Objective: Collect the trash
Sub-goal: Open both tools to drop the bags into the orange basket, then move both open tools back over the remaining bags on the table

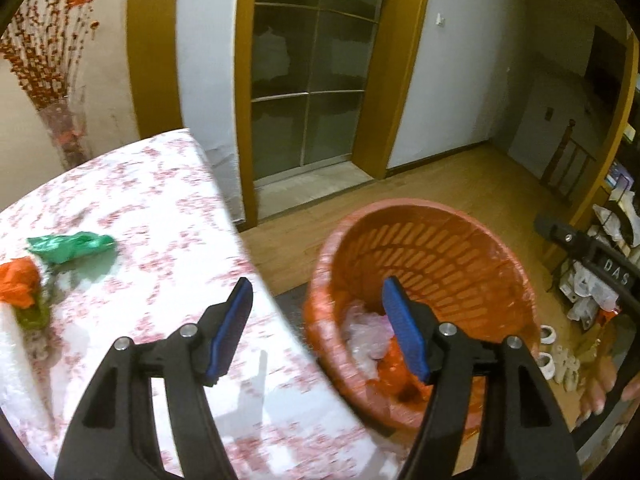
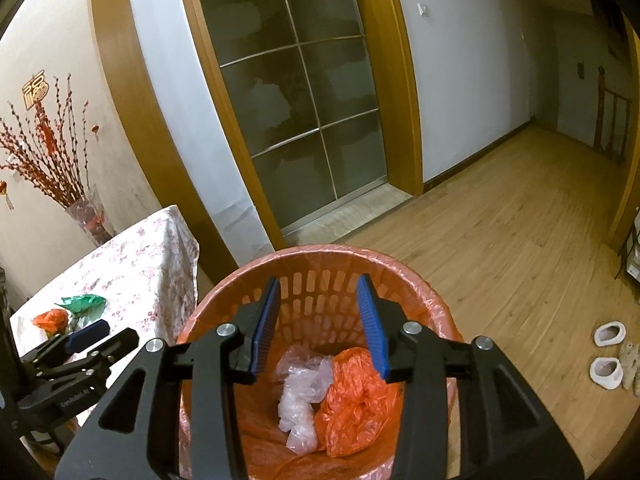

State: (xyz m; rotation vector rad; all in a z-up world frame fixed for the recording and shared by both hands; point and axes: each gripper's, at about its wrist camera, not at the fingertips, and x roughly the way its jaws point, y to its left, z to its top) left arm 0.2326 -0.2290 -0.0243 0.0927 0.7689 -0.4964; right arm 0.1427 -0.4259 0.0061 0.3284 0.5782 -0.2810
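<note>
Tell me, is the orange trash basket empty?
No. The basket holds a clear plastic bag and an orange bag at its bottom.

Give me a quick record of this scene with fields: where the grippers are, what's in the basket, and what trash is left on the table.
left gripper: open, empty, over the table edge beside the basket
right gripper: open, empty, above the basket
basket: orange, lined, on the floor beside the table
in basket: clear bag, orange bag
left on table: green bag, orange wad
other: white slippers on the floor
</note>
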